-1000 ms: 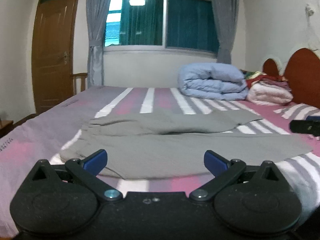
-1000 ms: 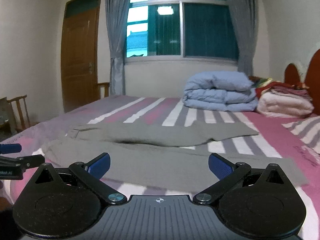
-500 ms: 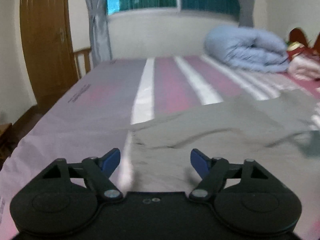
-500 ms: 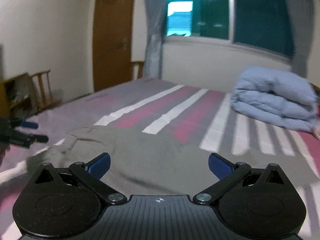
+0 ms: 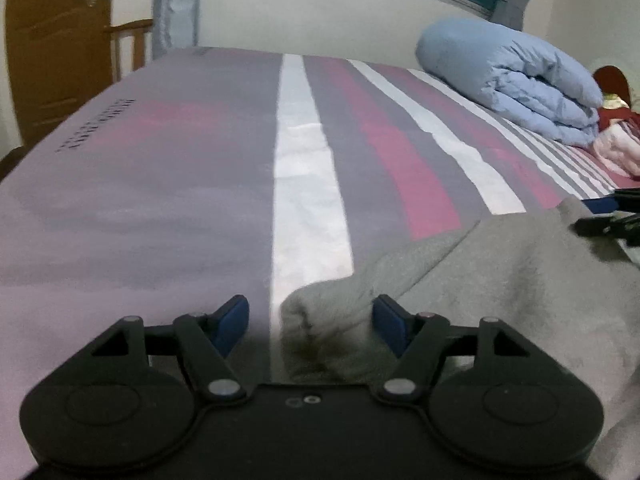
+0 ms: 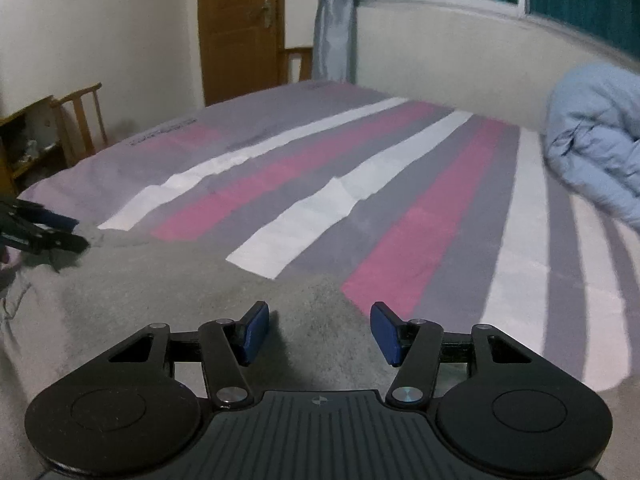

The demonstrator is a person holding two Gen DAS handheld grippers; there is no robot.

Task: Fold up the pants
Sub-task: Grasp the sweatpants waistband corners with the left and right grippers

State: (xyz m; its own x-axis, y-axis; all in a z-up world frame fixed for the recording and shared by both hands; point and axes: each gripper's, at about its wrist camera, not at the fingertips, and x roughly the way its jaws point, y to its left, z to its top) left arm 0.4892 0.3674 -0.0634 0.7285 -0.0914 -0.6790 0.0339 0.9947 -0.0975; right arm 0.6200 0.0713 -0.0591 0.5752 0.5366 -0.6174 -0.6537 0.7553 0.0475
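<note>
Left wrist view: left gripper held low over striped bed sheet, aimed along bed toward window wall. Blue quilt rolled at far right. Jaws spread wide; bunched corner of grey pants seen between blue pads, contact not discernible.

Right wrist view: right gripper held low above pants. Door and chair seen behind. Jaws spread, nothing clamped; cloth peak lying between pads.

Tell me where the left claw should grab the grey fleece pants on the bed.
Probably the bunched corner of the grey fleece pants, lying raised between the open left claw fingers. Come in low from the near side along the striped bedsheet, pinching both layers.
</note>
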